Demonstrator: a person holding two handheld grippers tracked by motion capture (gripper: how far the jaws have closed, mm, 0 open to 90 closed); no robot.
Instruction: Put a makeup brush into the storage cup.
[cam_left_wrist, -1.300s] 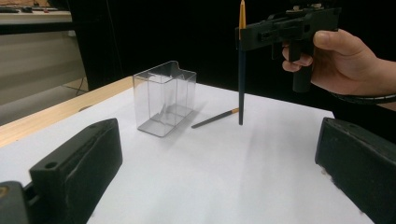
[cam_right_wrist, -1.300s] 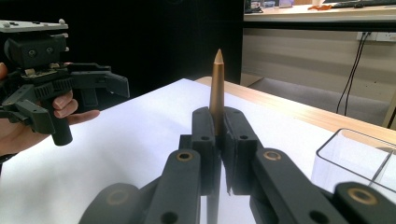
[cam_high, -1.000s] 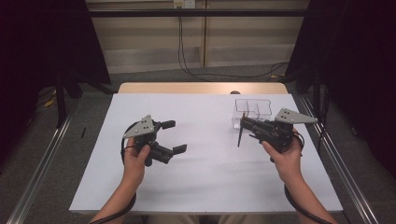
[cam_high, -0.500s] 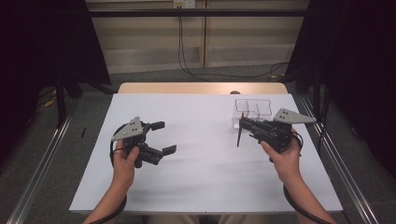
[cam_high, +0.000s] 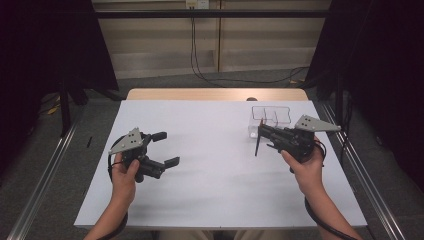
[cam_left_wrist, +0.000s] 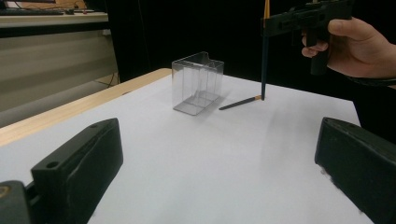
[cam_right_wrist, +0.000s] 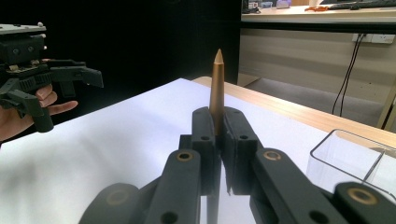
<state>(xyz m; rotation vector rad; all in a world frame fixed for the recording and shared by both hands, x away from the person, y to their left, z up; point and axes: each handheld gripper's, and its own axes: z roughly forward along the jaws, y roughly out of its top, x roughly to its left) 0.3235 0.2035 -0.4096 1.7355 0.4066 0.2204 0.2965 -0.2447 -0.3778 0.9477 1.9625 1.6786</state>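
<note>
the white bench (cam_high: 215, 170) carries a clear divided box (cam_high: 270, 120) just beyond the right gripper (cam_high: 261, 134), which is clamped on a dark pencil (cam_high: 257, 143) held upright, its lower end hanging just above the bench. to do the step well, it should lift the pencil over the box rim and lower it straight into one compartment. the left gripper (cam_high: 167, 149) has slid further from the box than earlier, jaws wide apart and empty.
</note>
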